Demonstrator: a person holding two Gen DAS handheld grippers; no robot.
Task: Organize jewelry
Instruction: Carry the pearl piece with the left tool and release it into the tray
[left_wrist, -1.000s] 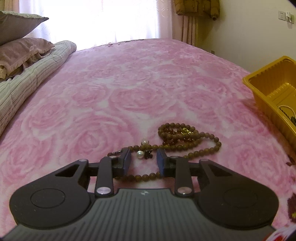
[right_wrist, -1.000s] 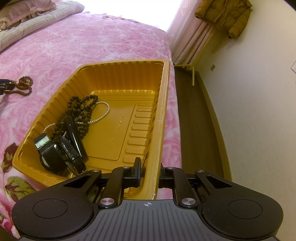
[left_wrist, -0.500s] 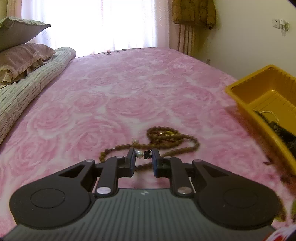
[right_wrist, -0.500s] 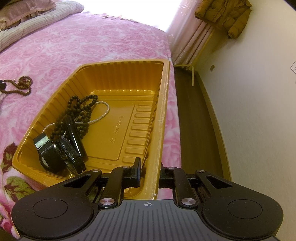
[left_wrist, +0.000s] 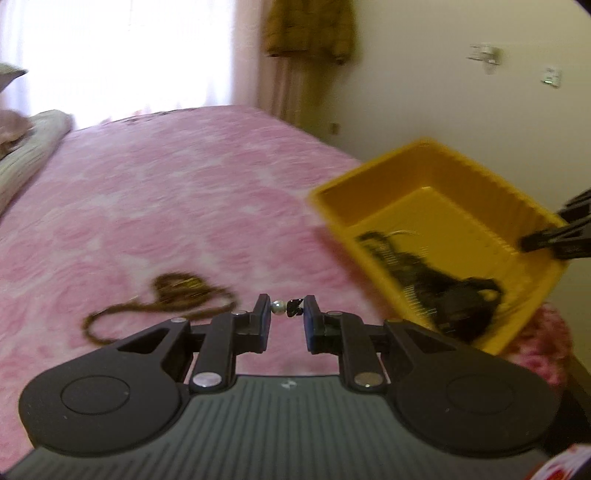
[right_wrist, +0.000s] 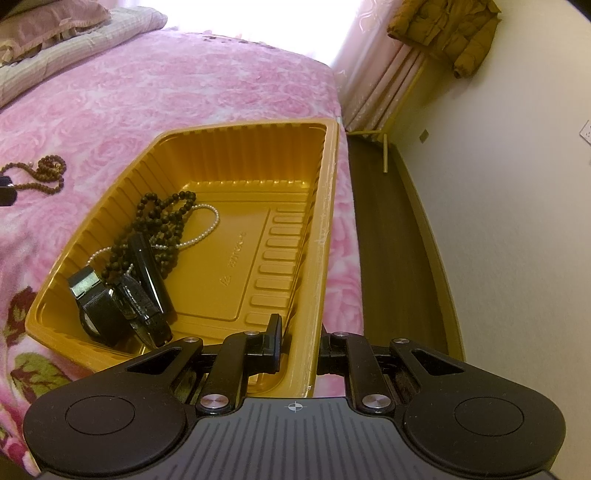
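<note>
The bed (right_wrist: 192, 85) was covered by a pink rose-patterned blanket (left_wrist: 177, 192). A folded striped quilt (right_wrist: 70, 70) and a mauve pillow (right_wrist: 51, 18) lay at its head. Strong daylight came through a window (left_wrist: 122, 55) behind sheer pink curtains (right_wrist: 380, 85), washing out the glass (no detail beyond it could be made out). A mustard padded jacket (right_wrist: 447, 29) hung beside the curtains. The walls (right_wrist: 517, 221) were plain cream, with a socket plate (right_wrist: 586, 129) fitted. Dark wood flooring (right_wrist: 391, 240) ran alongside the bed, edged by a yellowish skirting board (right_wrist: 439, 266).
</note>
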